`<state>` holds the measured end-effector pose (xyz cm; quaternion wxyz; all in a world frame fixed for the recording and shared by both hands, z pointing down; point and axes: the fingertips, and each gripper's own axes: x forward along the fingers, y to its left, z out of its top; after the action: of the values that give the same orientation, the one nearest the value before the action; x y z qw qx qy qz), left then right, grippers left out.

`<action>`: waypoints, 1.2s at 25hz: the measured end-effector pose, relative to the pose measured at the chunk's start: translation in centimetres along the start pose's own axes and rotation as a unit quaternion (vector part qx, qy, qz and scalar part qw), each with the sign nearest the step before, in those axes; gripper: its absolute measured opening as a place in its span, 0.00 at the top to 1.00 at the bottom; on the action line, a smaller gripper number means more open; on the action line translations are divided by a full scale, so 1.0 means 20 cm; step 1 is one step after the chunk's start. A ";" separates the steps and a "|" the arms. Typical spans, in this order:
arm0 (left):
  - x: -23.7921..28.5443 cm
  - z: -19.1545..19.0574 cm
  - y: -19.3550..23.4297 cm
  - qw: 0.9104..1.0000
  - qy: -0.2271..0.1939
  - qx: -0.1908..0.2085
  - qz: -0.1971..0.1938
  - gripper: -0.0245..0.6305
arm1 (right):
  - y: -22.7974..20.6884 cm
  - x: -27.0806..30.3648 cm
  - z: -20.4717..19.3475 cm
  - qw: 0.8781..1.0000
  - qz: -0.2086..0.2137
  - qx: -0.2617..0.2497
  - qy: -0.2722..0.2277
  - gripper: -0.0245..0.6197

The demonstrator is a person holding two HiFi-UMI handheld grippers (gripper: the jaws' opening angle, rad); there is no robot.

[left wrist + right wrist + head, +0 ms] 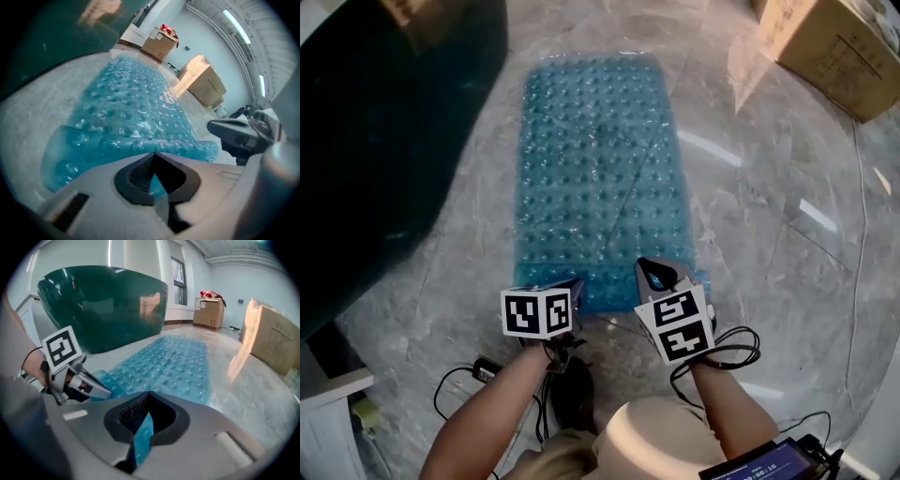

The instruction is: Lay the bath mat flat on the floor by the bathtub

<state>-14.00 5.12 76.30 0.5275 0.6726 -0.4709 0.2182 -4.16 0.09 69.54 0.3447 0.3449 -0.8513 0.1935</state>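
Observation:
A translucent blue bath mat [600,178] with rows of bumps lies stretched on the marble floor beside the dark green bathtub [384,141]. Its near edge is lifted and curled. My left gripper [567,298] is shut on the mat's near left corner, and blue mat [136,117] shows between its closed jaws. My right gripper [661,279] is shut on the near right corner. In the right gripper view the mat [173,362] runs away toward the far boxes, with the bathtub [103,305] on its left and the left gripper [101,391] beside it.
A cardboard box [825,42] stands at the far right, and more boxes [201,79] stand further off. Black cables [478,375] trail on the floor near the person's feet. A white unit [328,412] stands at the near left.

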 end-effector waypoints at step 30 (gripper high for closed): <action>-0.15 -0.39 0.09 0.998 0.053 0.017 0.013 0.96 | 0.31 0.11 -0.41 0.990 -0.031 0.010 0.140 0.95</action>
<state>-15.28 13.53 77.53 0.5373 0.6625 -0.4478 0.2681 -5.96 8.08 76.19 0.4630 0.3437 -0.7815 0.2381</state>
